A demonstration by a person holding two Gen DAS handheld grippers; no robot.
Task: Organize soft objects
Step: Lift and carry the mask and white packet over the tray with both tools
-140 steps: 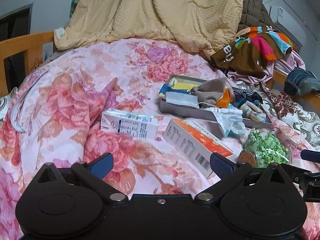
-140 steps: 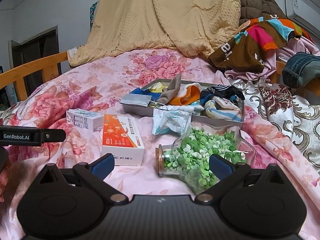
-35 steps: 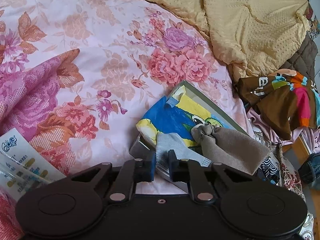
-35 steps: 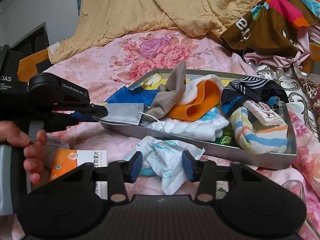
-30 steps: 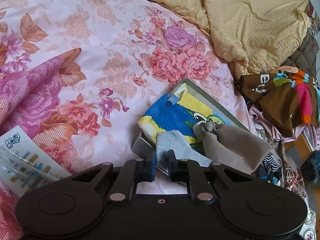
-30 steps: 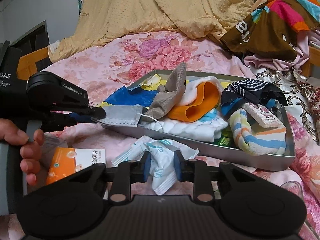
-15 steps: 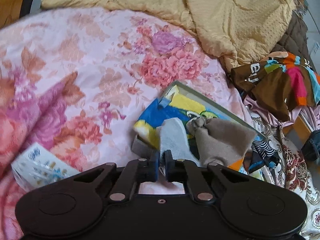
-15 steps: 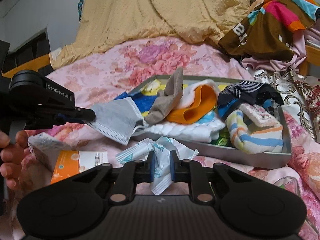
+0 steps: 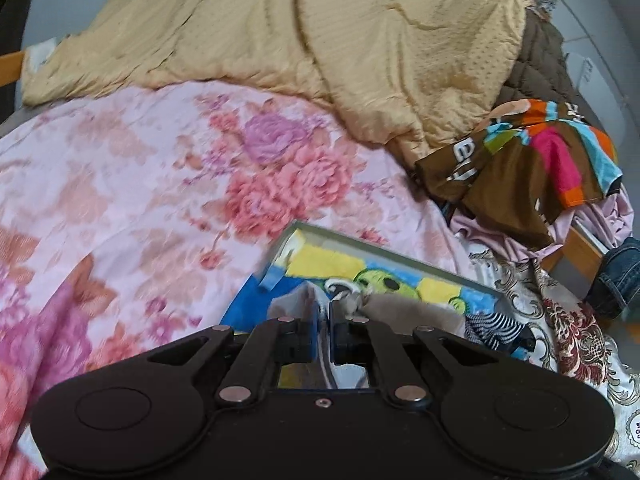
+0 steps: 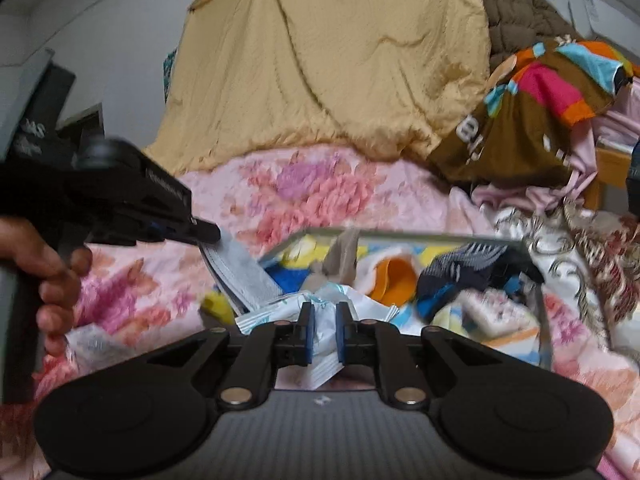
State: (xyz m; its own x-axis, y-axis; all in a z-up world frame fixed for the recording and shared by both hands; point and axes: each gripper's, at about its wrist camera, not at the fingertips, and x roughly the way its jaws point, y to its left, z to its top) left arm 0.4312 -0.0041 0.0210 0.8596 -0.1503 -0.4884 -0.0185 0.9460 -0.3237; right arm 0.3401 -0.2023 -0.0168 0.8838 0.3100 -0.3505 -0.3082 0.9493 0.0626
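The grey face mask (image 10: pixel 244 276) hangs pinched in my left claw (image 10: pixel 208 236), lifted beside the left end of the tray (image 10: pixel 536 300). My right claw (image 10: pixel 323 334) is closing on a white packet (image 10: pixel 326 320) between its pads, just in front of the tray. The tray, full of socks and cloths, lies on the flowered bed cover (image 9: pixel 140 184).

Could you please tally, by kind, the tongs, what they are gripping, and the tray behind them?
grey face mask: 1
wrapped packet: 1
metal tray: 1
tongs: 2 (left tongs shut on the mask; right tongs closing, with the packet pinched between the pads)
Total: 5
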